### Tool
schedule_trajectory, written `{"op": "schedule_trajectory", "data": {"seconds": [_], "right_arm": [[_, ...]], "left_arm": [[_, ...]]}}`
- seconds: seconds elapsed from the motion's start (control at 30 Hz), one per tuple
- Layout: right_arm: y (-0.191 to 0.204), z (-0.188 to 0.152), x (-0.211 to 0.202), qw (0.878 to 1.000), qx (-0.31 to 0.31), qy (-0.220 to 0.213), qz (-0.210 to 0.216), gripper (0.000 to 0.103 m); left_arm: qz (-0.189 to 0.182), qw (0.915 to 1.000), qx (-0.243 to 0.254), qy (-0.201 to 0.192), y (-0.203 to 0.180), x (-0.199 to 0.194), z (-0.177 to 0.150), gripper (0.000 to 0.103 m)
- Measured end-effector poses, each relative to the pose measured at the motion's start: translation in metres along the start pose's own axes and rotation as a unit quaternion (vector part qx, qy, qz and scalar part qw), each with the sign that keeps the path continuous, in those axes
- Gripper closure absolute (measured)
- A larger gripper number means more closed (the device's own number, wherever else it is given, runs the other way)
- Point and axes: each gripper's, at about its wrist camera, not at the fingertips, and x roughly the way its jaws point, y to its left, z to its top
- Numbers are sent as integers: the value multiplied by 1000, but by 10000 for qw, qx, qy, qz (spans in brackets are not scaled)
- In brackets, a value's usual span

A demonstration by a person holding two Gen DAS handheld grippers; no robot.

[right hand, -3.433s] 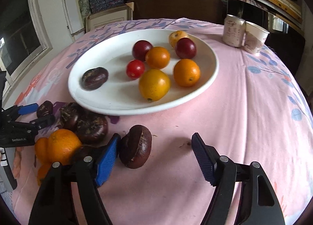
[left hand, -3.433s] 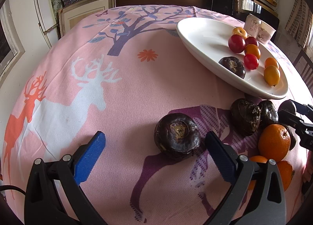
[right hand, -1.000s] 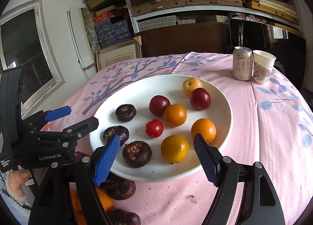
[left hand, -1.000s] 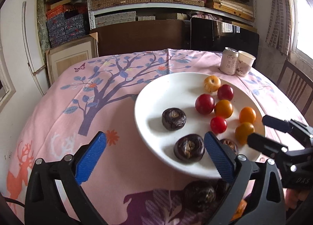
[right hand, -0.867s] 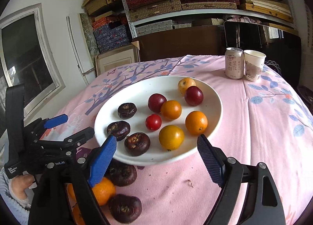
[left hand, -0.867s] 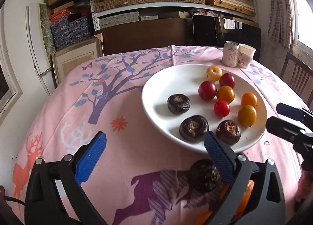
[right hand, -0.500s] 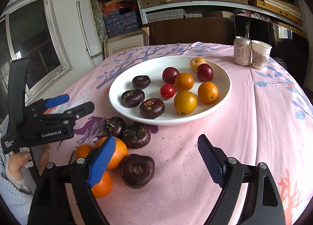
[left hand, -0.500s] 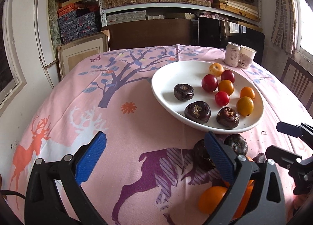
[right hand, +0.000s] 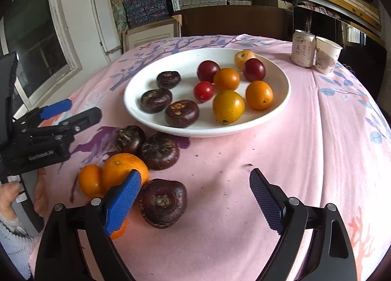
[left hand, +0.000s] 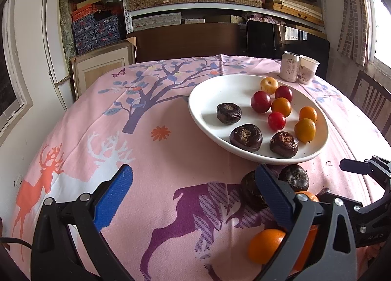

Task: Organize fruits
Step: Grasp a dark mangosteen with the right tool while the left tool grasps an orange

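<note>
**Q:** What fills the scene?

**A:** A round table under a pink tablecloth (right hand: 317,134) printed with deer and a tree. On it sits a wide white plate (right hand: 281,100) holding three dark water chestnuts (right hand: 181,113), two dark red plums, a cherry tomato (right hand: 203,91) and several orange and yellow fruits. A drink can (right hand: 302,47) and a paper cup (right hand: 326,55) stand touching each other beyond the plate.

**Q:** And off the plate?

**A:** Just beside its near rim lie three more water chestnuts, a mandarin orange (right hand: 123,169) and smaller orange fruits, bunched together on the cloth.

**Q:** The grippers?

**A:** Both are empty with jaws wide apart. The right gripper (right hand: 193,198) hovers low, one loose water chestnut (right hand: 163,202) lying between its blue pads. The left gripper (left hand: 193,195) hangs over bare cloth beside the pile.

**Q:** How far along?

**A:** Seemingly over halfway: most fruit is plated, and the loose cluster is left.
</note>
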Motion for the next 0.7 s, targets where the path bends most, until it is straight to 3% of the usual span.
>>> {"op": "schedule_trajectory", "data": {"seconds": [0.2,0.3,0.53,0.7], "right_arm": [[-39,-3,-14,9957,575,-232,-691,12],[-51,-5,-25,9949,831,-462,-344,12],[-9,-6,-15,9996,-123,-206,-124,14],[5,-10,0,9986,-436,269,-121,30]], "left_arm": [[8,10000,-43,89,3,5,1,5],[-27,9999,-81,125,5,6,1,5],[-37,9998,-1,178,2,9,-1,5],[-27,9997,40,239,0,12,-3,5]]}}
